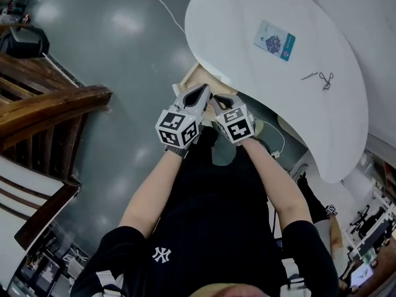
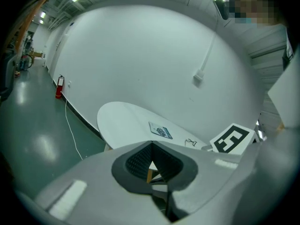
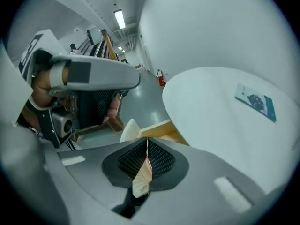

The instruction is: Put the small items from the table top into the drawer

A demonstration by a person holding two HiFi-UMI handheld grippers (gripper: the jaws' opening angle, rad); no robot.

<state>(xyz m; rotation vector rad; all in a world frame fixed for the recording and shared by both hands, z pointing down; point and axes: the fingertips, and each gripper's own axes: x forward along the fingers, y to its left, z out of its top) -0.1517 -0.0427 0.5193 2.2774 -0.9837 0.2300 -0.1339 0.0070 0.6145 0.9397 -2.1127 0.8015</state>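
Two claws hang side by side, the left claw (image 1: 205, 90) and the right claw (image 1: 217, 98), each with jaws pressed together, seemingly on nothing; just beyond their tips the wooden drawer (image 1: 193, 77) juts from under the white table (image 1: 235, 17); further along the table lie a blue-edged card (image 1: 274, 40), a metal pin (image 1: 309, 75) and a small scissor-like tool (image 1: 326, 79)
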